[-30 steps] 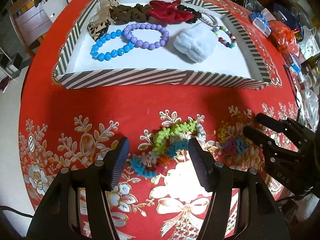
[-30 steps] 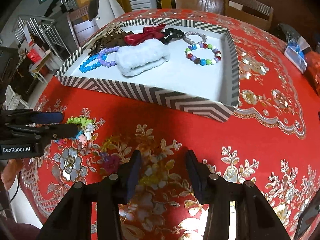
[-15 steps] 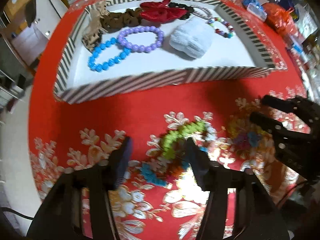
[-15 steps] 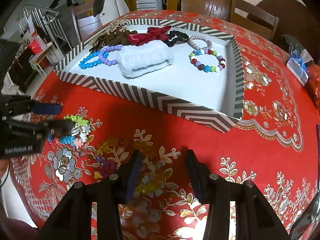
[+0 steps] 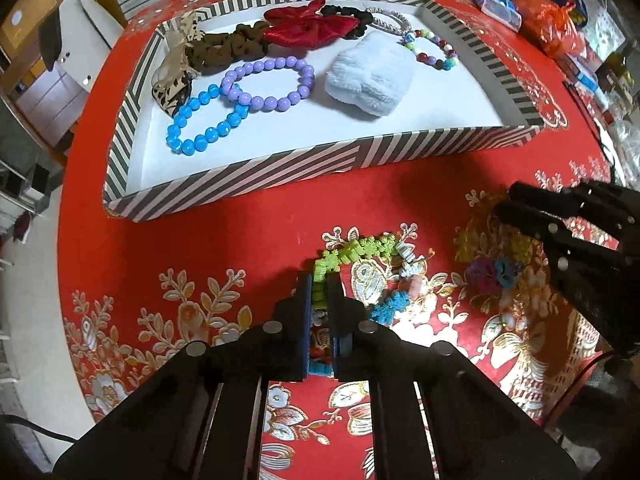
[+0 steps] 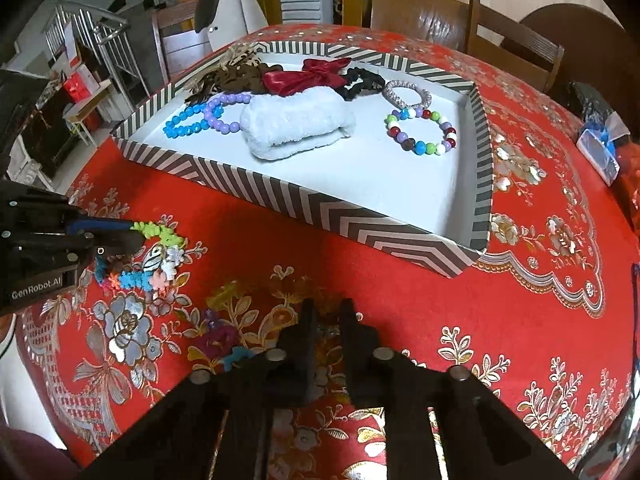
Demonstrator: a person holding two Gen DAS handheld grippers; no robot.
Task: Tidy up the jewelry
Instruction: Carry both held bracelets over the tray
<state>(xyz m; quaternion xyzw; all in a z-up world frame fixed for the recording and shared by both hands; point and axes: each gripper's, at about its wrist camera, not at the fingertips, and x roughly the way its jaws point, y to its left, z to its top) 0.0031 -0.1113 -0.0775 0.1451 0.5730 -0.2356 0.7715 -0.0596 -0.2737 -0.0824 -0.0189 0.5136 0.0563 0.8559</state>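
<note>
A striped tray (image 5: 256, 170) with a white floor holds blue (image 5: 204, 124) and purple (image 5: 268, 82) bead bracelets, a red bow (image 5: 312, 30), dark scrunchies, a white fluffy band (image 5: 368, 76) and a multicolour bead bracelet (image 5: 432, 50). My left gripper (image 5: 319, 280) is shut on a colourful flower bracelet (image 5: 360, 252) on the red tablecloth in front of the tray. My right gripper (image 6: 327, 308) is shut on a second, yellow and purple flower bracelet (image 6: 224, 336), mostly hidden under its fingers; this bracelet also shows in the left wrist view (image 5: 492, 264).
The tray also shows in the right wrist view (image 6: 360, 216). Plastic bags and small packets (image 5: 544, 20) crowd the table's far right. Wooden chairs (image 6: 420, 8) stand behind the table. The table edge drops off at the left.
Both grippers have closed from wide open. The left one moved forward onto the green part of the flower bracelet. The right one closed on the yellow and purple bracelet.
</note>
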